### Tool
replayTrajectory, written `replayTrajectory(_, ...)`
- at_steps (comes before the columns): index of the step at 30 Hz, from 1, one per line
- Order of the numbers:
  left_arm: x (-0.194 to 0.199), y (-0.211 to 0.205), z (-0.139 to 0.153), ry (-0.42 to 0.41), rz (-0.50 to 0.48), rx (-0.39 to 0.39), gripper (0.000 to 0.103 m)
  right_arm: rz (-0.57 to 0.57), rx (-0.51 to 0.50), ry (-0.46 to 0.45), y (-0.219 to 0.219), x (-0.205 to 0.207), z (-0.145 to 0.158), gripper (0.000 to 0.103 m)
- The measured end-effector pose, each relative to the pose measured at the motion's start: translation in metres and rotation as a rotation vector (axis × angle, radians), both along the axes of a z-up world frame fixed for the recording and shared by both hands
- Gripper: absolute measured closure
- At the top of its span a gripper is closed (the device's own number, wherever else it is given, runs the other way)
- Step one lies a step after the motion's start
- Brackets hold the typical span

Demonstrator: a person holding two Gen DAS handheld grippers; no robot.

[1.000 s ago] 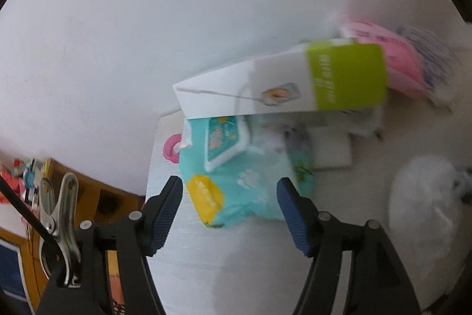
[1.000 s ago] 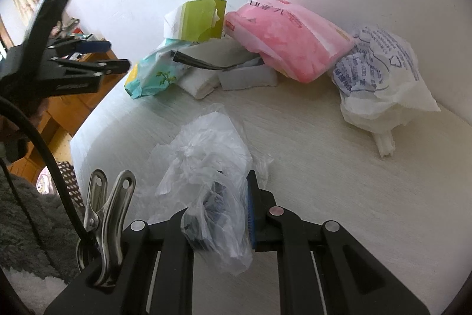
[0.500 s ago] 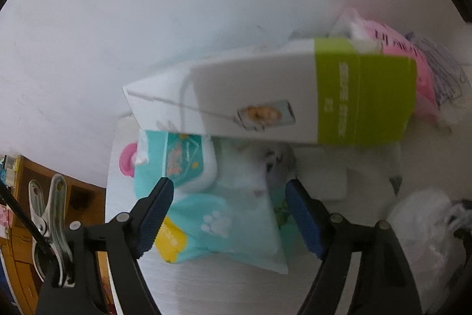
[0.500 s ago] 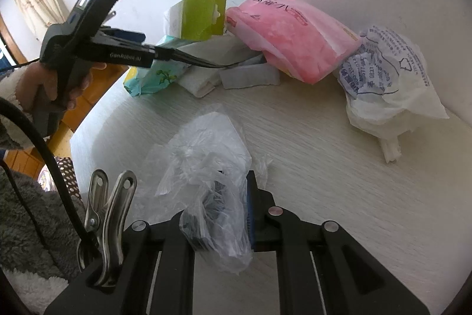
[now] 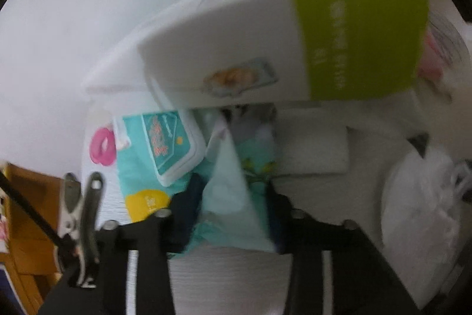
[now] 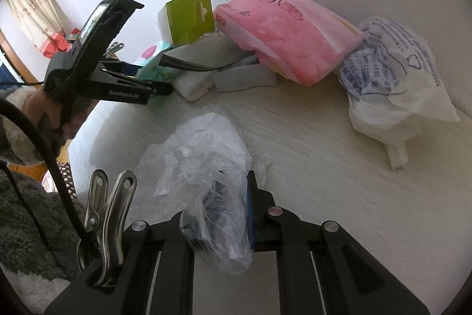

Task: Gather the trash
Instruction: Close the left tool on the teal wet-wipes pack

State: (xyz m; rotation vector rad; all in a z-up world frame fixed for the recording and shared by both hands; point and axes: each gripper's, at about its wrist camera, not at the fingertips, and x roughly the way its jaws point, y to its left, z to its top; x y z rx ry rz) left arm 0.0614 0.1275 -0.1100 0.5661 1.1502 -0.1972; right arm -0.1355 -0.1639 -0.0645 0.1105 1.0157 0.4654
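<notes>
White table (image 6: 324,167), jaws pinching wipes pack (image 5: 227,191)

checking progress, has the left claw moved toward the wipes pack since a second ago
Yes. The left claw has come down onto the wipes pack below the green box, and its jaws have just been closing on the pack.

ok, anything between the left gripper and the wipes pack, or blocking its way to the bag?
Nothing visible. The left gripper has just been closing its jaws and now pinches the wipes pack. The box overhangs its far end only. Bare table lies between pack and the bag the right gripper holds.
</notes>
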Motion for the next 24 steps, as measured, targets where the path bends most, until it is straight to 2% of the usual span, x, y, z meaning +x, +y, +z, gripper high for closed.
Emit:
replayTrajectory(2, -0.002, 0.006, 0.007, 0.005, 0.010, -0.020, 0.073, 0.005, 0.001, -0.004, -0.001, 0.000, 0.001, 0.090)
replayTrajectory(7, -0.003, 0.017, 0.027, 0.019, 0.005, -0.055, 0.073, 0.011, 0.004, -0.020, -0.003, -0.004, 0.007, 0.090)
replayTrajectory(13, -0.011, 0.027, 0.052, 0.003, -0.058, -0.124, 0.073, 0.022, -0.009, -0.028, 0.000, -0.009, 0.009, 0.090)
replayTrajectory(16, -0.013, 0.031, 0.062, -0.006, -0.074, -0.157, 0.073, 0.022, -0.025, -0.028, 0.004, -0.006, 0.010, 0.086)
replayTrajectory(19, -0.019, 0.044, 0.071, 0.001, -0.094, -0.215, 0.073, 0.017, -0.037, -0.011, 0.008, -0.001, 0.009, 0.072)
replayTrajectory(21, -0.029, 0.039, 0.073, 0.014, -0.142, -0.249, 0.073, 0.008, -0.040, -0.031, 0.007, -0.004, 0.014, 0.059)
replayTrajectory(24, -0.041, 0.040, 0.078, 0.002, -0.187, -0.235, 0.073, -0.022, -0.003, -0.066, -0.001, -0.007, 0.027, 0.042)
